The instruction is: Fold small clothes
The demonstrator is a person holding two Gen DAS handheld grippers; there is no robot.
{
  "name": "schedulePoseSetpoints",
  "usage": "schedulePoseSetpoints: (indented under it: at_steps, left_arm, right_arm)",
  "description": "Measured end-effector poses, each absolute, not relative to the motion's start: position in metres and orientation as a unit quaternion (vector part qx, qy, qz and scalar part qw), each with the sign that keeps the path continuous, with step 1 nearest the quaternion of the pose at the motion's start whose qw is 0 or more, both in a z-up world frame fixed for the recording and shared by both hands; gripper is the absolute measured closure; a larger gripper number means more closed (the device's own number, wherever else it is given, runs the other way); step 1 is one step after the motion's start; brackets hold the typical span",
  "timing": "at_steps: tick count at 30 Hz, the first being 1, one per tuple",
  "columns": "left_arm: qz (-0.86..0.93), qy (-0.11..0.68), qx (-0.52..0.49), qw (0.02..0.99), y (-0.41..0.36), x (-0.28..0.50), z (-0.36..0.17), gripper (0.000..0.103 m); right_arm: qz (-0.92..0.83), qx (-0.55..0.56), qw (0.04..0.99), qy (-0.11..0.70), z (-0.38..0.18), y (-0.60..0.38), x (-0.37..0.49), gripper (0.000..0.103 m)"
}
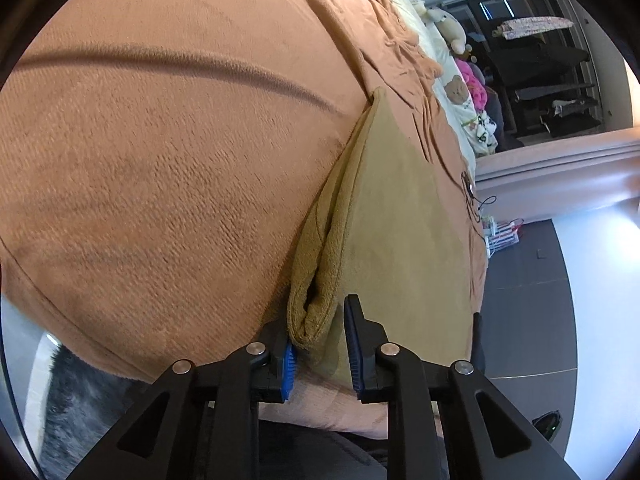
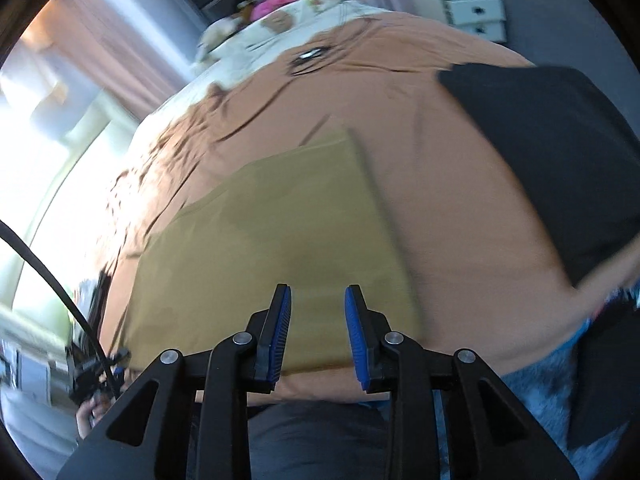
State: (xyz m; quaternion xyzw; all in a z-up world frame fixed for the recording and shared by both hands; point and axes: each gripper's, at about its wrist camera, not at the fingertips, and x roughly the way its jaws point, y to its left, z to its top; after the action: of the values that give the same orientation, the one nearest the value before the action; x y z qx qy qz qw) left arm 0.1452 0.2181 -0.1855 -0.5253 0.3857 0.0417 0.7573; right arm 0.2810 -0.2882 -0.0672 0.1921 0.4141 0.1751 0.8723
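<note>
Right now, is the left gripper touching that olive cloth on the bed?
Touching. In the left wrist view, the olive cloth's folded edge lies between the open fingers of the left gripper, its bunched corner pressed against the left blue pad.

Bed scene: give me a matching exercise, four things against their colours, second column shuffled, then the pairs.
Things:
1. folded cloth
2. bedspread
3. garment at the right of the right wrist view
4. pads on the right gripper

Colours:
A. black
B. blue
C. olive yellow
D. orange-brown

Pairs: 1-C, 2-D, 3-A, 4-B
</note>
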Motion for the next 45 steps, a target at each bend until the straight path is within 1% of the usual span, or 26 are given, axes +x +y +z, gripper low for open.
schedulePoseSetpoints:
  at_steps: [7, 12, 17, 21, 25, 27, 32, 40, 42, 45]
  left_arm:
    - [0.056, 0.384, -0.526, 0.757, 0.214, 0.148, -0.185, 0.081]
    - [0.068, 0.38, -0.523, 0.76, 0.208, 0.15, -0.186, 0.081]
    - [0.075, 0.366, -0.533, 0.759, 0.21, 0.145, -0.189, 0.081]
    - [0.088, 0.361, -0.526, 0.765, 0.207, 0.139, -0.186, 0.081]
    - [0.104, 0.355, -0.525, 0.766, 0.207, 0.134, -0.185, 0.085]
    - [0.107, 0.353, -0.527, 0.765, 0.208, 0.133, -0.186, 0.089]
    - [0.109, 0.345, -0.536, 0.763, 0.211, 0.128, -0.188, 0.091]
    - [0.107, 0.337, -0.547, 0.759, 0.214, 0.125, -0.19, 0.092]
    - [0.106, 0.334, -0.55, 0.758, 0.215, 0.124, -0.191, 0.093]
    - [0.106, 0.332, -0.552, 0.758, 0.214, 0.123, -0.19, 0.093]
  right_arm:
    - [0.212, 0.143, 0.867, 0.429, -0.073, -0.233, 0.296, 0.078]
    - [0.222, 0.086, 0.872, 0.428, -0.076, -0.193, 0.308, 0.078]
    - [0.223, 0.07, 0.869, 0.436, -0.085, -0.165, 0.321, 0.078]
    - [0.246, 0.075, 0.848, 0.462, -0.106, -0.137, 0.327, 0.078]
    - [0.257, 0.045, 0.831, 0.492, -0.128, -0.107, 0.335, 0.078]
    - [0.262, 0.033, 0.825, 0.5, -0.137, -0.096, 0.336, 0.078]
    - [0.26, -0.009, 0.821, 0.508, -0.153, -0.073, 0.338, 0.078]
    - [0.267, -0.074, 0.812, 0.514, -0.152, -0.055, 0.327, 0.079]
    - [0.273, -0.071, 0.807, 0.519, -0.149, -0.054, 0.328, 0.082]
    - [0.273, -0.054, 0.81, 0.516, -0.14, -0.058, 0.334, 0.083]
